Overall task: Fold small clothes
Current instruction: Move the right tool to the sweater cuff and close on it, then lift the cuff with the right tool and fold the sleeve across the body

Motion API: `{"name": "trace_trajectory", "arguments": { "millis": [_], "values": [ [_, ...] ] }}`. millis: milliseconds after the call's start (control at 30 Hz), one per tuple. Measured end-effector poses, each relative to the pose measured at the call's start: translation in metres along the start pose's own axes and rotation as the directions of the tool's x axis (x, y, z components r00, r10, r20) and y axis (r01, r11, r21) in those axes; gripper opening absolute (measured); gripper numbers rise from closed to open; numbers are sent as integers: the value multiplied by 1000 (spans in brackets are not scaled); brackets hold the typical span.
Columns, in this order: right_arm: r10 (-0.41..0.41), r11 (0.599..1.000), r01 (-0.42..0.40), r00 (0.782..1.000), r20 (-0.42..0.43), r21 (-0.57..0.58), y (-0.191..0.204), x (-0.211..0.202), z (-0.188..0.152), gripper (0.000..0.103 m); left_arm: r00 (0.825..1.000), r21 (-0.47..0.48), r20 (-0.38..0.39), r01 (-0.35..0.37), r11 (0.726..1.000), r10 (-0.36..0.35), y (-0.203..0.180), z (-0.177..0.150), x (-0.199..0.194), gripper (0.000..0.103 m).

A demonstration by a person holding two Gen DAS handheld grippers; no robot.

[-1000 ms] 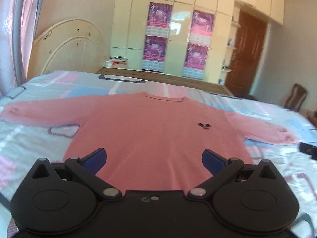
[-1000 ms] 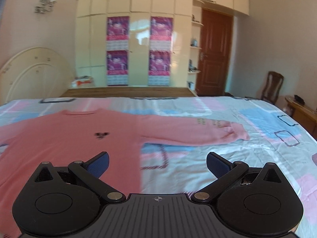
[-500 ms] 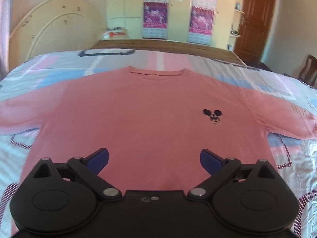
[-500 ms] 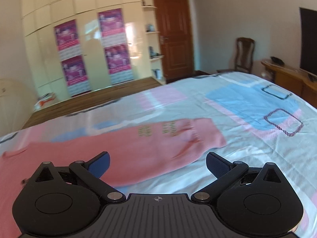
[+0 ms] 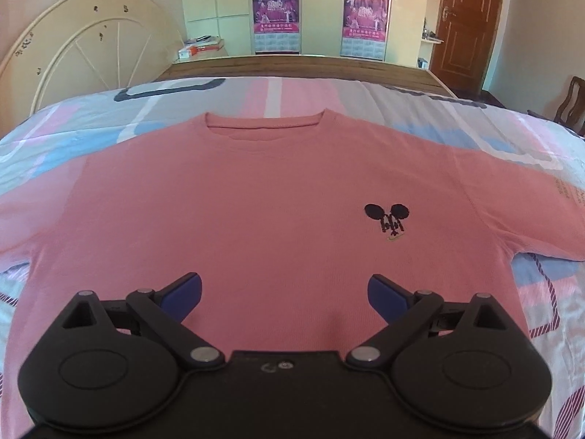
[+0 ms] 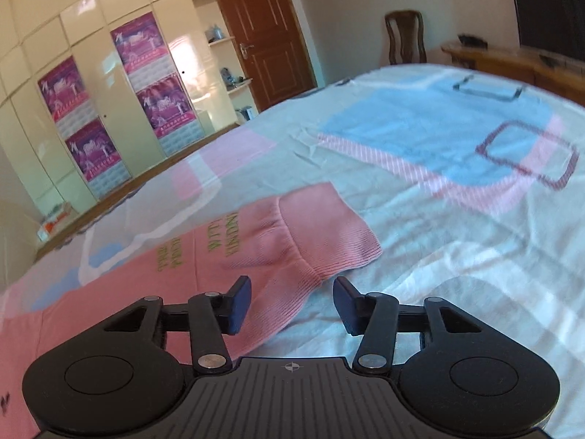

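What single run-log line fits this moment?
left gripper: open over shirt | right gripper: closing, astride sleeve cuff, not gripping

Left wrist view: pink sweater [image 5: 278, 219] hem hidden behind the left hand-held gripper [image 5: 284, 291] body; both sleeves cut off by frame edges, cuffs not visible there. Small lettering on right sleeve at frame edge too small to read. Chest logo [image 5: 387, 217] detail unclear. Posters [image 5: 276, 11] cut at top, text illegible. Chair [image 5: 570, 106] cut off at right edge.

Right wrist view: sleeve cuff [image 6: 321, 226] lower edge runs between the right hand-held gripper [image 6: 292, 301] pads; can't tell if pads touch the fabric. Green sleeve text [image 6: 223, 236] blurred, unreadable. Sweater body cut off at left edge. Bedsheet [image 6: 457, 219] far pattern motion-blurred.
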State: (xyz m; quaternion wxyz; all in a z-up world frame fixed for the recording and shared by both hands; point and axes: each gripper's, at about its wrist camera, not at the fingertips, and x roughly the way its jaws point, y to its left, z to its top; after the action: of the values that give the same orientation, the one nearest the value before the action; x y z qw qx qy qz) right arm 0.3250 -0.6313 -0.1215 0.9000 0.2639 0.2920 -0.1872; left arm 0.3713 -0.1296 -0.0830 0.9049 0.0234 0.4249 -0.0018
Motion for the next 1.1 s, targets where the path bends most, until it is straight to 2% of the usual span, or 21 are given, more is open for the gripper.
{"name": "trace_trajectory", "arguments": {
  "millis": [133, 233, 267, 300, 333, 433, 467, 500, 567, 633, 733, 800, 967, 1100],
  "values": [
    [82, 992, -80, 996, -20, 100, -13, 11, 2, 51, 1000, 9, -13, 8, 1000, -8, -8, 5, 11, 97],
    [57, 988, -59, 998, 15, 143, -20, 11, 8, 50, 1000, 13, -17, 9, 1000, -9, -11, 7, 15, 97],
    [40, 984, -43, 999, 21, 171, -24, 11, 10, 45, 1000, 13, -17, 9, 1000, -9, -10, 7, 16, 97],
    [17, 982, -20, 1000, 17, 187, -28, 12, 13, 17, 1000, 14, -15, 8, 1000, -8, -9, 8, 16, 97],
    [-10, 984, 9, 1000, 8, 178, -28, 12, 16, 5, 1000, 13, -12, 6, 1000, -6, -7, 9, 15, 97],
    [-75, 997, 76, 996, 51, -16, -5, 6, 21, 5, 1000, 16, -5, -20, 1000, 20, 1, 9, 15, 97],
    [-118, 991, 120, 993, 23, -62, 0, 13, 21, 5, 999, 20, -6, -36, 999, 36, 4, 10, 16, 97],
    [-160, 984, 160, 987, 1, -73, 1, 19, 21, 5, 999, 21, -9, -44, 999, 44, 8, 10, 16, 97],
    [-183, 979, 183, 983, 12, -93, 11, 16, 25, 5, 999, 16, -15, -44, 999, 44, 17, 10, 16, 97],
    [-120, 987, 124, 992, 41, -102, 23, 5, 25, 5, 999, 10, -16, -46, 999, 46, 26, 9, 15, 97],
    [-83, 985, 87, 996, 32, -146, 49, -1, 19, 5, 999, -26, -26, -44, 999, 43, 45, 6, 16, 97],
    [-7, 981, 16, 999, 49, -195, 77, -15, 14, 5, 999, -56, -18, -40, 998, 39, 56, 5, 16, 97],
    [161, 920, -141, 987, 24, -366, 170, -47, -21, 5, 999, -72, -12, -40, 997, 39, 77, 6, 23, 95],
    [287, 849, -276, 957, -46, -451, 249, -63, -70, 5, 1000, -79, 6, -9, 997, 9, 96, 8, 24, 94]
  ]
}}
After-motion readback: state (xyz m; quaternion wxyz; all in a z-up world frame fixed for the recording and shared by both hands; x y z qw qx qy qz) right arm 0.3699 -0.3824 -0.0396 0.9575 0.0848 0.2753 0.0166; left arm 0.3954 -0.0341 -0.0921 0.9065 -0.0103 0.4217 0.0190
